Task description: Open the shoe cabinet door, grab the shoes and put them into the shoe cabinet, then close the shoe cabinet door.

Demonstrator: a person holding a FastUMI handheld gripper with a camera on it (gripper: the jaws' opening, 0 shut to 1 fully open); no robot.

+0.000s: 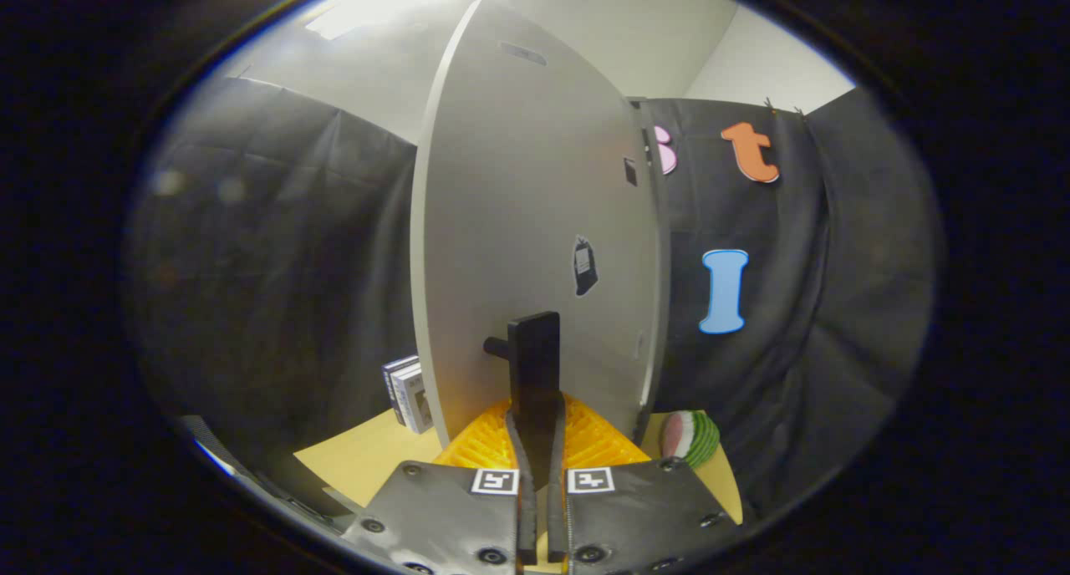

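Gripper (542, 429) fingers clamped on dark upright handle (535, 362), pale grey cabinet door (518, 224) ajar.

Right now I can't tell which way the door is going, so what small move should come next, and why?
Probably keep the claw closed on the black handle and swing it gently along its arc. Both fingers press on the handle, and the grey door stands edge-on, partly open. The picture does not show whether it is opening or closing.

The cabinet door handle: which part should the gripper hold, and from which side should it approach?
Grip the flat upright bar of the handle, coming straight on from the front of the door. The bar stands off the door on a short post, so the gripper closes on its two flat sides, as it does now.
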